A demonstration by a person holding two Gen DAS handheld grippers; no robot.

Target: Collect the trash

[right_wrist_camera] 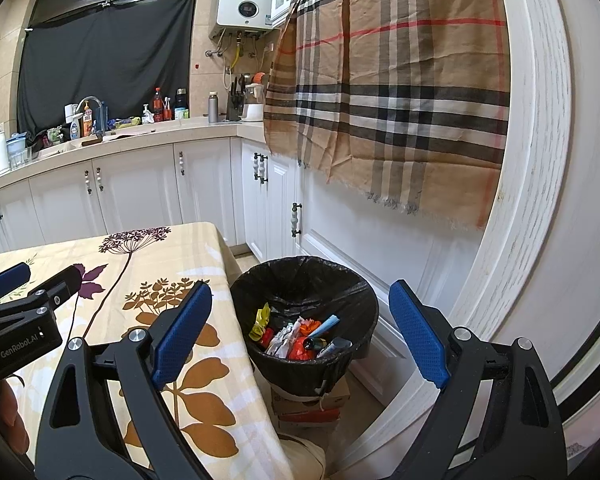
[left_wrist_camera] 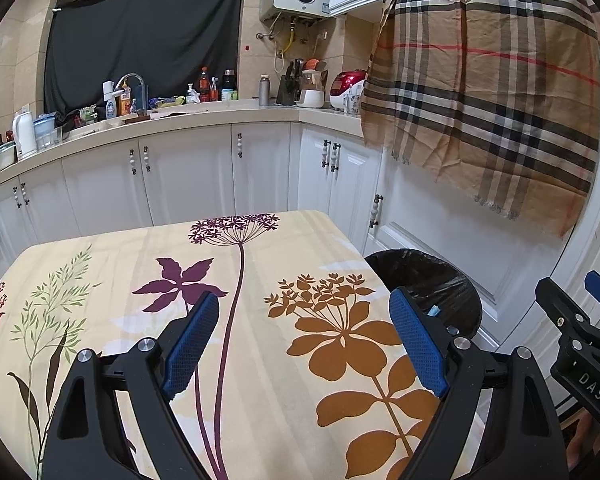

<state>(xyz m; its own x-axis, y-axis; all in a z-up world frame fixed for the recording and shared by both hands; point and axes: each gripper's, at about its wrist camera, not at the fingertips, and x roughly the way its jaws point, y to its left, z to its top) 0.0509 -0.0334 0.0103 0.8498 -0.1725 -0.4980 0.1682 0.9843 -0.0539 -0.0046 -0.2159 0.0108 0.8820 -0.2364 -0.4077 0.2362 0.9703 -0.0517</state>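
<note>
The trash bin (right_wrist_camera: 305, 320), a round tub lined with a crinkled glossy black bag, stands upright on the floor just beside the worktop's (right_wrist_camera: 204, 248) right edge, resting on a flat cardboard box (right_wrist_camera: 312, 404). Its mouth faces up. Inside lies the trash (right_wrist_camera: 296, 336): crumpled wrappers in yellow, red and white, plus slim tube-like pieces whose long axes slant up toward the right. The right tongs (right_wrist_camera: 300, 330) hang above the bin, released, textured blue pads wide apart. The left tongs (left_wrist_camera: 308, 344) hover over the flower-printed cloth, likewise spread and empty.
</note>
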